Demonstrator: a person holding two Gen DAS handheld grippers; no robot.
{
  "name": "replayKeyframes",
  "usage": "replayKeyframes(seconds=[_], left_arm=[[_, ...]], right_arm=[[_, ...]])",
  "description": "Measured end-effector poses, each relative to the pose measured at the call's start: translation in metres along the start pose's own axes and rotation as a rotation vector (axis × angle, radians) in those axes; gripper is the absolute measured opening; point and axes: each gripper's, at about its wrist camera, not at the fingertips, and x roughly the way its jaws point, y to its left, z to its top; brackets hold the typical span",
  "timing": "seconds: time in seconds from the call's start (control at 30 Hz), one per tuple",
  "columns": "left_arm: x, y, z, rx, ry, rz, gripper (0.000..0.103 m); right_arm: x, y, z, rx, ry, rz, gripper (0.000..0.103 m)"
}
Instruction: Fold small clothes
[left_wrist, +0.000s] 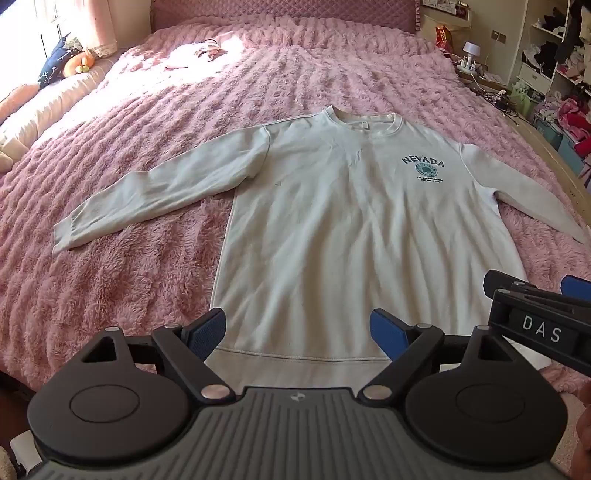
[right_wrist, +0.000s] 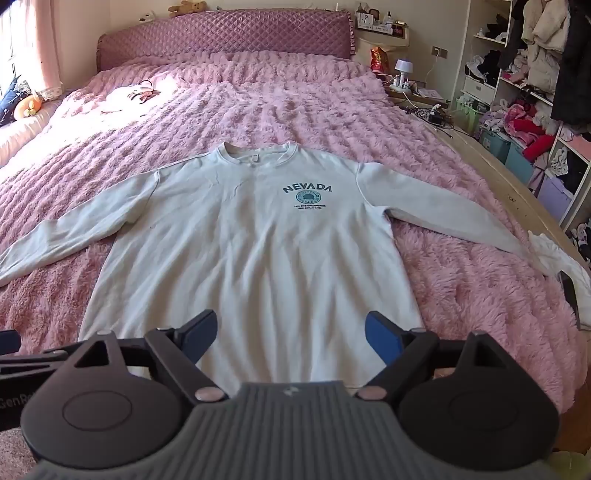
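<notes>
A white long-sleeved sweatshirt (left_wrist: 332, 229) with a "NEVADA" print lies flat and face up on the pink bed, both sleeves spread out; it also shows in the right wrist view (right_wrist: 251, 258). My left gripper (left_wrist: 297, 328) is open and empty, hovering over the left part of the hem. My right gripper (right_wrist: 291, 330) is open and empty over the right part of the hem. The right gripper's body also shows at the right edge of the left wrist view (left_wrist: 535, 317).
A fluffy pink blanket (right_wrist: 332, 110) covers the bed. A small pink garment (right_wrist: 142, 92) lies near the pillows. A white cloth (right_wrist: 554, 258) lies at the bed's right edge. A bedside table with a lamp (right_wrist: 402, 70) and crowded shelves (right_wrist: 535, 92) stand on the right.
</notes>
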Motion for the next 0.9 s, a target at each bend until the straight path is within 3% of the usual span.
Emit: replayKeyframes(seconds=[0.9], left_arm=[[0.0043, 0.0026, -0.0046, 0.002, 0.005, 0.015, 0.103]], right_arm=[[-0.0048, -0.0017, 0.0009, -0.002, 0.007, 0.004, 0.083]])
